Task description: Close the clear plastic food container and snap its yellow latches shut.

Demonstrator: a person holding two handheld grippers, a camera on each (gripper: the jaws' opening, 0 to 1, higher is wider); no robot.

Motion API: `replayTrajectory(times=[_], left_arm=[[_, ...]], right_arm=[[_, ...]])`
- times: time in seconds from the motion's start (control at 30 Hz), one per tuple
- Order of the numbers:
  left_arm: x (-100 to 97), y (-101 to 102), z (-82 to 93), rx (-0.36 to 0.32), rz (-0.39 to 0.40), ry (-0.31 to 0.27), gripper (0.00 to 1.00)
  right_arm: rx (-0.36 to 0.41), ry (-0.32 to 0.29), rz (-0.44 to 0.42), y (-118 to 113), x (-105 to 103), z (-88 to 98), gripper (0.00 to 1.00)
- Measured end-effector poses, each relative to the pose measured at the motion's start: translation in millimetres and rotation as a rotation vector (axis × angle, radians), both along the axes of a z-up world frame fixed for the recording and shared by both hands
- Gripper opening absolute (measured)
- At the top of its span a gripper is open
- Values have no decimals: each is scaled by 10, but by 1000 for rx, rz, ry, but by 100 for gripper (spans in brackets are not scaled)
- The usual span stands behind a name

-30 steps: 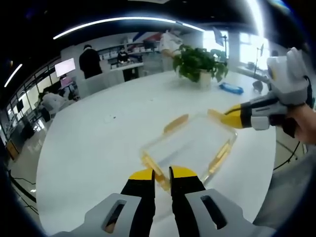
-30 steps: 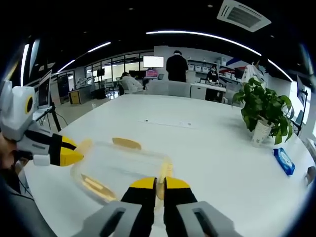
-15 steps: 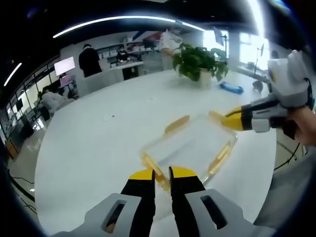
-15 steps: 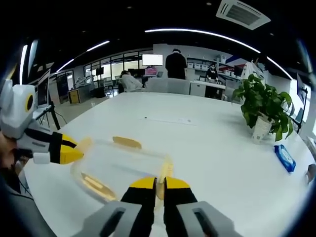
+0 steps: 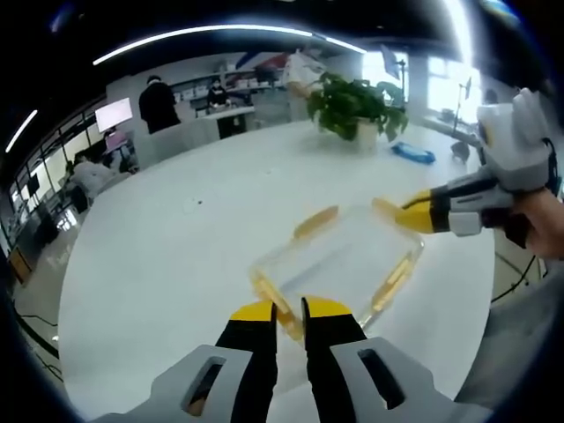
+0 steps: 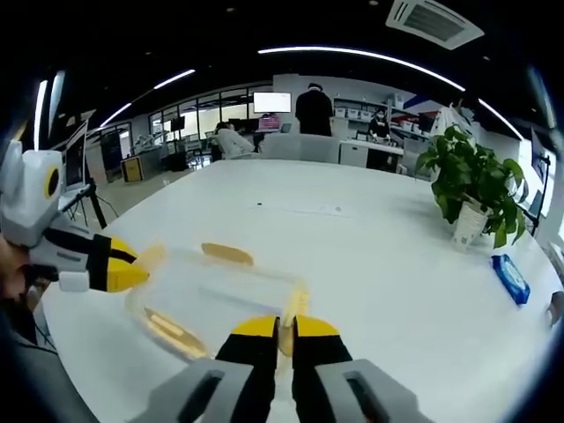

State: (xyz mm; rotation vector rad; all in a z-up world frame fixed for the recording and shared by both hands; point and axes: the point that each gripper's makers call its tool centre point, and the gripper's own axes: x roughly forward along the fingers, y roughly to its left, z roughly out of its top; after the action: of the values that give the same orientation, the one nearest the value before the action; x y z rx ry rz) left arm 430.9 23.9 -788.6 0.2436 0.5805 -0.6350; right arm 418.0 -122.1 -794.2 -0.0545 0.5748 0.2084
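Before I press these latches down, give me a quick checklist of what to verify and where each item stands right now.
1. Lid sits on the clear container: ok, it looks closed, on the white table.
2. Left gripper at its end latch: ok, its jaws are together on the yellow tab.
3. Right gripper at the opposite end latch: ok, likewise.
4. Side latches snapped down: cannot tell, though they look flared outward.
5. End latches clicked shut: cannot tell.
6. Room around the container: ok; the plant and blue packet stand well away.
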Motion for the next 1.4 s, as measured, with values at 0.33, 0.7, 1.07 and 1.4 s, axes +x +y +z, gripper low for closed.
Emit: replayTrajectory(times=[0.33, 0.7, 1.07, 1.4], left_arm=[[3, -2, -62, 1, 2, 10, 7], [-2, 10, -117, 3, 2, 22, 7], [-5, 22, -140, -23, 14, 14, 7], [-2, 26, -144, -19, 8, 5, 6]], right_arm=[[-8, 8, 5, 0, 4, -52, 1], [5, 10, 3, 1, 20, -89, 1], [2, -14, 6, 12, 13, -94, 1], [-1, -31, 11, 14, 16, -90, 1]])
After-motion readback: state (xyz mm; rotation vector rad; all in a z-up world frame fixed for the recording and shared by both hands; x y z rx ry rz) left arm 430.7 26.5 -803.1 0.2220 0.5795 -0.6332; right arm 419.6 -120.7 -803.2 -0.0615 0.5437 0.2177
